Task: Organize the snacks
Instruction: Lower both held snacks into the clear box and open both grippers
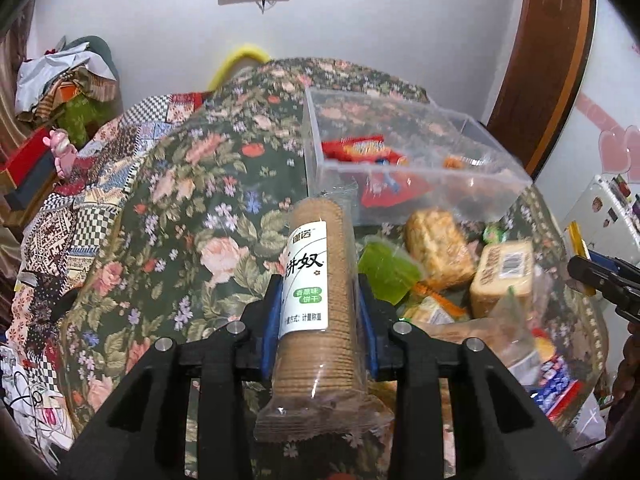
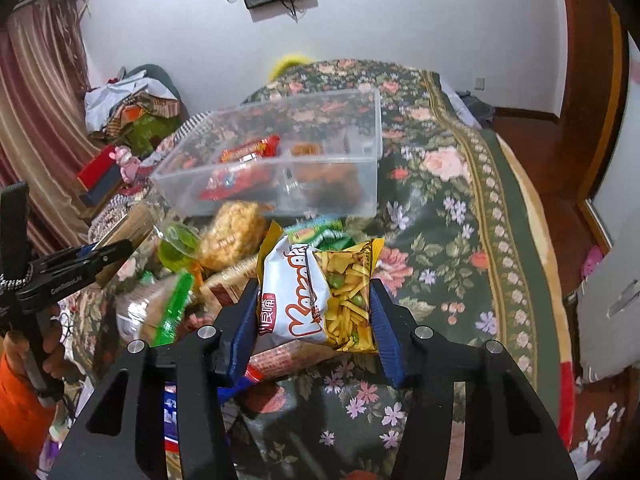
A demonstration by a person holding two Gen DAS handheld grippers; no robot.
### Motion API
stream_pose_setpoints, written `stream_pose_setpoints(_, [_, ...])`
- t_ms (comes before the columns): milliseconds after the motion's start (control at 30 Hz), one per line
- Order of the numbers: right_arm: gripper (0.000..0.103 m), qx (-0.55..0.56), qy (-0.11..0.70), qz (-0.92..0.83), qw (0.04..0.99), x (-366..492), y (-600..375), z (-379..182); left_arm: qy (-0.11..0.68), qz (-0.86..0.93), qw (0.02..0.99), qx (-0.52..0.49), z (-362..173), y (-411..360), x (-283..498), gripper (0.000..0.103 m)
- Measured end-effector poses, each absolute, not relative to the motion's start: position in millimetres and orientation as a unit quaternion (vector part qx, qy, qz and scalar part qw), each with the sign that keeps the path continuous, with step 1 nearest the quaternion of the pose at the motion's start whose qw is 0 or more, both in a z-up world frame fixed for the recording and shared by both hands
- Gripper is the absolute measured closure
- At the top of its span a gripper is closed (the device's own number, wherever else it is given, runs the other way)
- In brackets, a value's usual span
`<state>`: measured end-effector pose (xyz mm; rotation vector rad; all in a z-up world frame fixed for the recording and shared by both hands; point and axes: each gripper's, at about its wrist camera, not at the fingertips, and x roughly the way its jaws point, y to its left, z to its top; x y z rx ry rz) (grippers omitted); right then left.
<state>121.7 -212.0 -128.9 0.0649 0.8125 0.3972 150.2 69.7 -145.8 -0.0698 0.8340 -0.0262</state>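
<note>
Left gripper pinches biscuit roll between its fingers; right gripper pinches chip bag; bin ahead of both.

The right gripper is cut off at the left wrist view's right edge, its jaws unreadable. In the clear bin, a red packet blurs behind the wall. A blue-and-white wrapper hides beneath the gripper frame.

The left hand-held gripper and right hand-held gripper each clamp a packet, fingers forward.
</note>
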Motion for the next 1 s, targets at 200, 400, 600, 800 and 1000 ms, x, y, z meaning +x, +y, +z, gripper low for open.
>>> stream_pose_setpoints(200, [0.055,0.027,0.355,0.200,0.913,126,-211,-101,0.381,-0.008,0.924,-0.039,-122,69,145,0.069])
stream_pose_setpoints(400, [0.055,0.021,0.326,0.207,0.922,138,-206,-79,0.362,-0.011,0.931,-0.046,-101,68,151,0.069])
stream_pose_setpoints(600, [0.055,0.017,0.313,0.214,0.925,154,-198,-67,0.346,-0.022,0.937,-0.045,-83,60,165,0.069])
stream_pose_setpoints(800, [0.055,0.005,0.299,0.215,0.930,171,-185,-58,0.343,-0.031,0.938,-0.043,-76,54,189,0.069])
stream_pose_setpoints(1000, [0.055,0.000,0.300,0.211,0.930,194,-177,-62,0.351,-0.039,0.935,-0.044,-81,48,217,0.069])
